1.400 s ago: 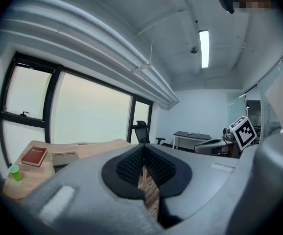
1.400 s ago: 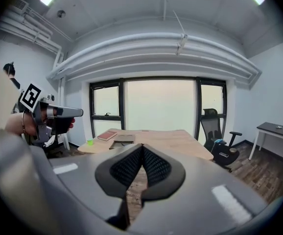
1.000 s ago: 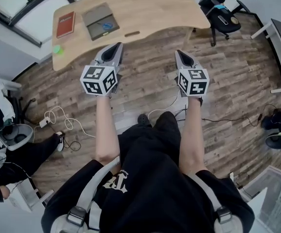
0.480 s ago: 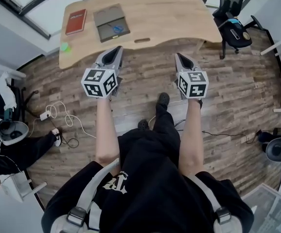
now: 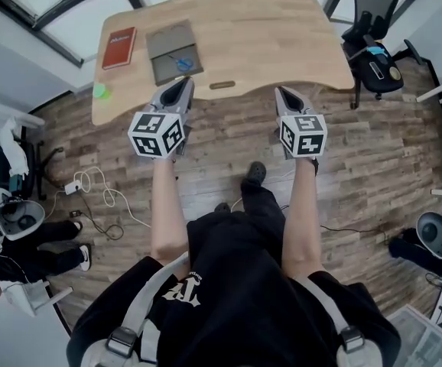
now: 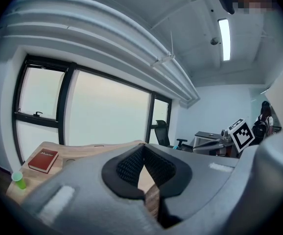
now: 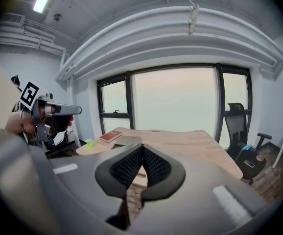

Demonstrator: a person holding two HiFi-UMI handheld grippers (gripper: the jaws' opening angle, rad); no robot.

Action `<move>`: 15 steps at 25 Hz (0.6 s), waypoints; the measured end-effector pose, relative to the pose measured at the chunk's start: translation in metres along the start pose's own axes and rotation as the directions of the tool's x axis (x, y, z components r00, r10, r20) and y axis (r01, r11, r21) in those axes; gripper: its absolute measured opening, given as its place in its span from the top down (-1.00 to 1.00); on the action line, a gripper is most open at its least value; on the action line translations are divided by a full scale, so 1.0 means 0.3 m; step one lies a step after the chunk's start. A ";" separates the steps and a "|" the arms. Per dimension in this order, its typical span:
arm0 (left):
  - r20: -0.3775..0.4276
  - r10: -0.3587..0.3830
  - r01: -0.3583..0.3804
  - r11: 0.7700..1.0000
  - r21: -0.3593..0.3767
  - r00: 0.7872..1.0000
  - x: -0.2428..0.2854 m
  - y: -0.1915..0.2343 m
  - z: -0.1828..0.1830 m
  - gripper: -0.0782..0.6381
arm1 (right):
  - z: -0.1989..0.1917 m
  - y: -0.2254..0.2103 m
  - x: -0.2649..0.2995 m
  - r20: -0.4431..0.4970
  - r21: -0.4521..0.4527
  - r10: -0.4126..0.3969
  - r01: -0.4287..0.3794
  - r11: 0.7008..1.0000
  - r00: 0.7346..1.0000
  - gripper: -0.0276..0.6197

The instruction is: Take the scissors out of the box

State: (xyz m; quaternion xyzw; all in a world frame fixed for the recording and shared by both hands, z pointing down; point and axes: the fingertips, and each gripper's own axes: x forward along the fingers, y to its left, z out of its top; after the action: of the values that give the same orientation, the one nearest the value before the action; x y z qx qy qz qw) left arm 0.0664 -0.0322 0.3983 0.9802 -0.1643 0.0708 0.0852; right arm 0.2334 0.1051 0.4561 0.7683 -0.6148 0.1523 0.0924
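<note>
Before the table point(image 5: 267, 29), left gripper point(image 5: 183, 82) and right gripper point(image 5: 281, 92), jaws closed, empty

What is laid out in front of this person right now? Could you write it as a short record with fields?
place: office, wood floor
table: wooden, ahead of the person
on it: red book, grey box, green cup near the left edge
scissors: blue handles, lying in the box
left tool: shut, empty, pointing toward the box
right tool: shut, empty, pointing toward the table
task: scissors not yet taken out
</note>
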 end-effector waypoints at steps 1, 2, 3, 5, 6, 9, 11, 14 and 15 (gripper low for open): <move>0.000 0.005 -0.005 1.000 0.001 1.000 0.029 0.009 0.010 0.79 | 0.014 -0.024 0.025 0.000 0.000 0.004 -0.004 1.000 1.000 0.91; 0.002 0.011 -0.011 1.000 0.001 1.000 0.058 0.021 0.022 0.79 | 0.029 -0.049 0.053 0.000 0.000 0.009 -0.009 1.000 1.000 0.91; 0.005 0.017 -0.017 1.000 0.000 1.000 0.089 0.034 0.035 0.79 | 0.044 -0.072 0.083 0.000 0.000 0.014 -0.014 1.000 1.000 0.91; 0.006 0.029 -0.029 1.000 0.001 1.000 0.146 0.054 0.055 0.79 | 0.066 -0.115 0.137 -0.002 -0.001 0.027 -0.027 1.000 1.000 0.91; 0.006 0.036 -0.036 0.999 0.003 0.999 0.171 0.062 0.062 0.79 | 0.074 -0.134 0.162 -0.002 -0.002 0.034 -0.034 0.999 0.999 0.91; 0.004 0.063 -0.063 0.998 0.008 0.998 0.234 0.086 0.079 0.79 | 0.101 -0.179 0.232 0.000 -0.007 0.062 -0.062 0.998 0.998 0.91; 0.003 0.082 -0.082 0.997 0.008 0.997 0.269 0.101 0.092 0.79 | 0.120 -0.204 0.274 0.001 -0.008 0.082 -0.082 0.997 0.997 0.91; 0.007 0.110 -0.110 0.994 0.007 0.994 0.318 0.119 0.110 0.79 | 0.142 -0.237 0.333 0.002 -0.012 0.112 -0.112 0.994 0.994 0.91; 0.007 0.118 -0.118 0.993 0.006 0.993 0.334 0.123 0.114 0.79 | 0.148 -0.249 0.352 0.002 -0.012 0.122 -0.122 0.992 0.992 0.91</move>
State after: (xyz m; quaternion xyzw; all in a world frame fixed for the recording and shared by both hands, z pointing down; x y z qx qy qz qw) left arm 0.1516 -0.1042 0.3869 0.9693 -0.2220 0.0728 0.0772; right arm 0.3322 0.0106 0.4546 0.7288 -0.6617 0.1528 0.0867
